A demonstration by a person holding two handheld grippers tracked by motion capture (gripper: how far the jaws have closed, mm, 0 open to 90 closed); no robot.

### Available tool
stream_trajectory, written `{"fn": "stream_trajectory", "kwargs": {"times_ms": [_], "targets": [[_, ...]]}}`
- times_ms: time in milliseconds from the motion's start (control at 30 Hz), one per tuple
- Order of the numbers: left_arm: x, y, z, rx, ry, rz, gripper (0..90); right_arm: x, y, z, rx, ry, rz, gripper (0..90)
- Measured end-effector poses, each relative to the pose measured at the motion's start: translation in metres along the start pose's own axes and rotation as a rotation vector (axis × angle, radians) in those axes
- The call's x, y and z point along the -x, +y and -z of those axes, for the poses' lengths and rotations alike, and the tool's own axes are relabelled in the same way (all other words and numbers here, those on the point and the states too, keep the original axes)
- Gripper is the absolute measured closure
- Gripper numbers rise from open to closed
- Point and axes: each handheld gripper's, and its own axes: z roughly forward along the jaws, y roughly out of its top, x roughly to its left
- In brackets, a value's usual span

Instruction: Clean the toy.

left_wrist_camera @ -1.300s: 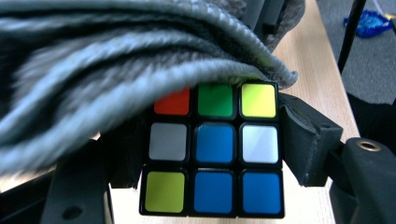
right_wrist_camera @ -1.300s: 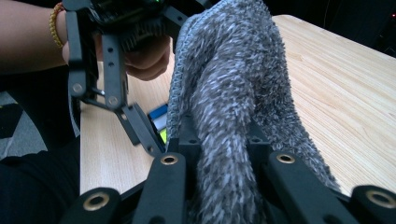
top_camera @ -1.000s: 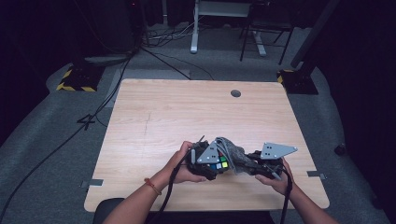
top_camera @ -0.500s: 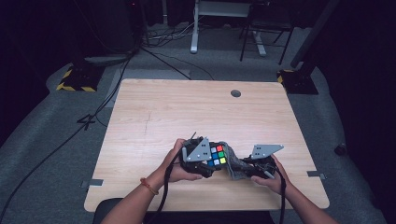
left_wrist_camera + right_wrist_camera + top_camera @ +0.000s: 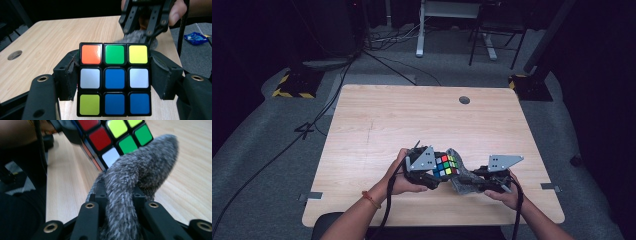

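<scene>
A scrambled Rubik's cube (image 5: 446, 166) hangs just above the wooden table (image 5: 412, 120) near its front edge. My left gripper (image 5: 439, 173) is shut on the cube (image 5: 115, 78), a pad pressing on each side face. Its jaws have just eased open a little, and the cube is still clamped between them. My right gripper (image 5: 468, 183) is shut on a grey fuzzy cloth (image 5: 463, 177). In the right gripper view the cloth (image 5: 132, 185) bulges out from between the jaws and touches a corner of the cube (image 5: 112, 135). Beyond the cube, the left gripper view shows the right gripper (image 5: 145, 20) and the cloth (image 5: 135, 37).
A round cable hole (image 5: 464, 100) sits near the table's far edge. On the floor lie cables (image 5: 312, 125), yellow-black striped bases (image 5: 292, 85) and, beside the table, a blue packet (image 5: 196, 37). A desk frame (image 5: 447, 25) stands behind.
The left hand has rolled, turning the cube so that a coloured face shows from above. The cloth in the right gripper stays against the cube.
</scene>
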Motion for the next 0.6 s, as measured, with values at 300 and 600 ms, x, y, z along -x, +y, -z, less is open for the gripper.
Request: {"fn": "stream_trajectory", "kwargs": {"times_ms": [300, 600], "targets": [[-0.0030, -0.0069, -0.0084, -0.090, -0.052, 0.024, 32.4, -0.0009, 0.0010, 0.0028, 0.026, -0.009, 0.012, 75.4], [0.0002, 0.0024, -0.0016, -0.018, -0.015, 0.001, 33.5, 0.0002, 0.0006, 0.0011, 0.009, -0.035, 0.023, 75.5]]}}
